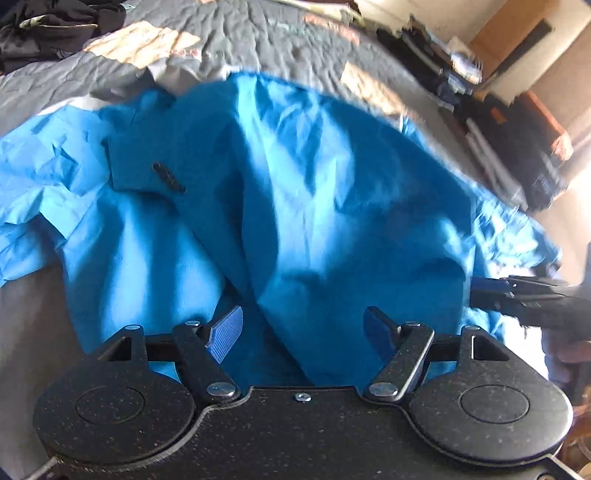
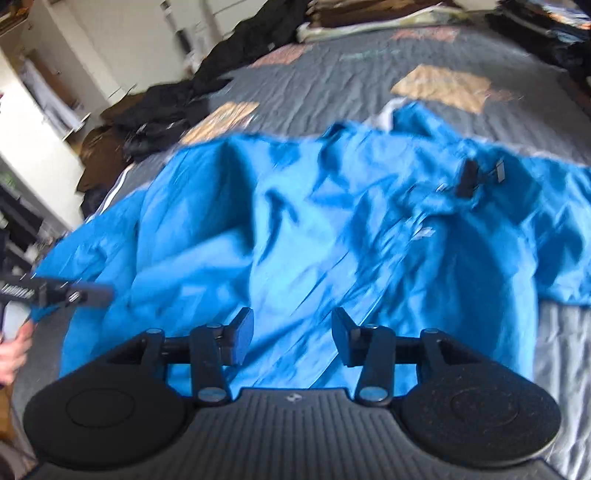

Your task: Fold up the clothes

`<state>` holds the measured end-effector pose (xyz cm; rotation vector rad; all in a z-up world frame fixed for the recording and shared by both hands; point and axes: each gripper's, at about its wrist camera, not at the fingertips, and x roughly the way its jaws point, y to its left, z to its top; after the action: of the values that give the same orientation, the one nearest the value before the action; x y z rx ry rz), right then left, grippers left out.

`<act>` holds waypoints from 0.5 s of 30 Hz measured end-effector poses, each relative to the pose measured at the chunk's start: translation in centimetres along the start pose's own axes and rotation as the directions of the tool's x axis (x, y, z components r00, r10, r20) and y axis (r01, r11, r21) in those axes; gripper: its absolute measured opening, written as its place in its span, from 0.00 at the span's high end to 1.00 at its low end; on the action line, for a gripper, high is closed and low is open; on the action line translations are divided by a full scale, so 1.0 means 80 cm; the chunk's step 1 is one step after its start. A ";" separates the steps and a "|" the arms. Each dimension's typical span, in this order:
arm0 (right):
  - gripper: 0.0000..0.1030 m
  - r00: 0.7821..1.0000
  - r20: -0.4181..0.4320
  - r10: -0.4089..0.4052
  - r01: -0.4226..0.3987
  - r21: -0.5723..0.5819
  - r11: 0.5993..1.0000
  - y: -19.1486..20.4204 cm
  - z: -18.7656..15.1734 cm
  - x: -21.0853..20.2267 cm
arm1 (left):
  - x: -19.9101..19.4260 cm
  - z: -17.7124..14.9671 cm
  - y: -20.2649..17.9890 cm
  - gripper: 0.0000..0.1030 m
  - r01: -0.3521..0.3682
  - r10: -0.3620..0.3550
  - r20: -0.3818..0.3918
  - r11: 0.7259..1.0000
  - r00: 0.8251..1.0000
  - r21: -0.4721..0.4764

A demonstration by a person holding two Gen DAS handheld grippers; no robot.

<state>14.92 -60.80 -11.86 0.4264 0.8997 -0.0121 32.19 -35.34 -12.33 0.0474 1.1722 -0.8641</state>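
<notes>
L gripper [image 1: 303, 328] jaws wide apart, nothing held; R gripper [image 2: 292, 330] jaws part-open, empty; blue jacket [image 1: 314, 192] crumpled on bed [image 1: 258, 40] beneath both.

Under everything I've got the grey quilted bedspread with tan patches [image 1: 258, 40], wrinkled all over, stretching away to the far edge of the bed. Off to the left in my right-hand view there's a heap of black and brown clothes [image 2: 155, 110] slumped along the bed's side, and the same dark pile [image 1: 48, 26] shows in the top-left corner of my left-hand view. Along the right, blurred, I can make out stacks of dark folded garments [image 1: 454, 70]. Beyond them stands a cream wall with a brown door [image 1: 517, 40].
</notes>
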 end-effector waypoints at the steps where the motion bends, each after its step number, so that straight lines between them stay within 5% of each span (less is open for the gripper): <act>1: 0.54 1.000 -0.020 0.020 -0.020 -0.024 1.000 0.009 -0.005 0.006 | 0.005 -0.002 0.000 0.31 0.005 -0.005 -0.012 1.000 1.000 -0.002; 10: 0.51 0.986 -0.116 0.122 -0.146 -0.228 0.963 0.076 -0.021 0.044 | 0.015 -0.018 -0.009 0.31 0.017 -0.016 -0.045 0.999 0.999 0.034; 15: 0.52 0.976 -0.154 0.152 -0.182 -0.209 0.961 0.069 -0.020 0.071 | 0.014 -0.019 -0.007 0.31 0.005 -0.004 -0.042 0.999 0.999 0.034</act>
<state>18.27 -54.18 -15.07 0.2953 0.9852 0.2741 30.76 -35.71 -13.67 0.0915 1.1973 -0.8907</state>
